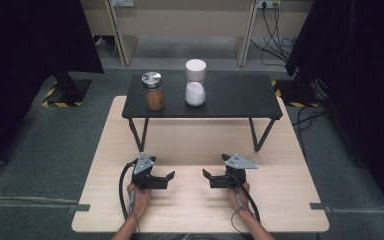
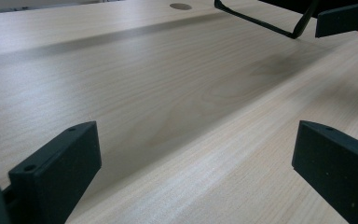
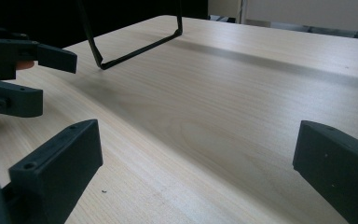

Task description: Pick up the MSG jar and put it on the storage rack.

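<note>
So both grippers are just parked low over the wooden table (image 1: 195, 145), facing each other near the front edge; the left gripper (image 1: 170, 176) has its jaws spread wide with nothing between them, and the right gripper (image 1: 206, 175) is the same, apart and holding nothing. Nearest things are up on the small black riser shelf (image 1: 240, 97) further back; a glass jar with a metal lid (image 1: 153, 91) holding something brown stands toward its left, and a white hourglass-shaped container (image 1: 195, 82) stands just beside it toward the middle; both upright, well apart from the grippers. From the right gripper view you can see the shelf's wire leg (image 3: 135, 46) resting on the wood.
</note>
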`<state>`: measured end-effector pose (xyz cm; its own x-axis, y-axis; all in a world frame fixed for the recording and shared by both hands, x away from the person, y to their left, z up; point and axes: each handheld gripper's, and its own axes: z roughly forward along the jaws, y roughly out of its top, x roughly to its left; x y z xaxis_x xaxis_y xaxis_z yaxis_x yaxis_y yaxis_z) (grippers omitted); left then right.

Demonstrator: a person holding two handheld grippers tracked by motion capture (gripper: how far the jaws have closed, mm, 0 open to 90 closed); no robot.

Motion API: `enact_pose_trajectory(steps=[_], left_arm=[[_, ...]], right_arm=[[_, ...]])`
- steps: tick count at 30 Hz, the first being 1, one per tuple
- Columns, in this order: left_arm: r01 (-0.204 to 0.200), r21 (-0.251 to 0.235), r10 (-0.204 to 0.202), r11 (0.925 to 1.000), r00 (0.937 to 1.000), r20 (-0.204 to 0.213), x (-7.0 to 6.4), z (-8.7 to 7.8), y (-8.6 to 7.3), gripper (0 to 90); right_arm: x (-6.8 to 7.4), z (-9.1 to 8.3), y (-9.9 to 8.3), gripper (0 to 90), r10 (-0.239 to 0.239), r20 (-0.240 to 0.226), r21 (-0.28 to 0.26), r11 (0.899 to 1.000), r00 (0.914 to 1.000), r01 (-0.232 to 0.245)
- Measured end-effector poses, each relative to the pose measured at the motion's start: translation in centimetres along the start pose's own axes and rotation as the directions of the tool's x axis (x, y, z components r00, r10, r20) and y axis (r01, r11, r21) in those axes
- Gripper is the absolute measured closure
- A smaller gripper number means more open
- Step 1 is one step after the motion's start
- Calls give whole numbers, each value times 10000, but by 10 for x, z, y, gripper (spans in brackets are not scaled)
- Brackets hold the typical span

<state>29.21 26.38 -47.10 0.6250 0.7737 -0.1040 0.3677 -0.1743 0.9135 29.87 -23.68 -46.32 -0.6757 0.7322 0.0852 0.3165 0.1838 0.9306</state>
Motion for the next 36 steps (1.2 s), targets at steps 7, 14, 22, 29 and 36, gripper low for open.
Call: enact_pose_trajectory(steps=[7,14,22,29,36], left_arm=[[0,-1,0,10000,10000,8,0,0,0,4],[-9,1,9,10000,10000,15,0,0,0,5],[-12,3,12,10000,10000,13,0,0,0,4],[-48,4,48,10000,10000,39,1,1,0,5],[-50,8,50,10000,10000,39,1,1,0,5]], right_arm=[[-1,0,0,13,59,21,-35,10000,10000,-59],[-1,-1,-1,13,68,42,-53,10000,10000,-68],[-1,-1,-1,13,70,38,-50,10000,10000,-70],[0,-1,0,13,65,78,-25,10000,9999,-64],[-1,0,0,13,72,57,-13,10000,10000,-72]])
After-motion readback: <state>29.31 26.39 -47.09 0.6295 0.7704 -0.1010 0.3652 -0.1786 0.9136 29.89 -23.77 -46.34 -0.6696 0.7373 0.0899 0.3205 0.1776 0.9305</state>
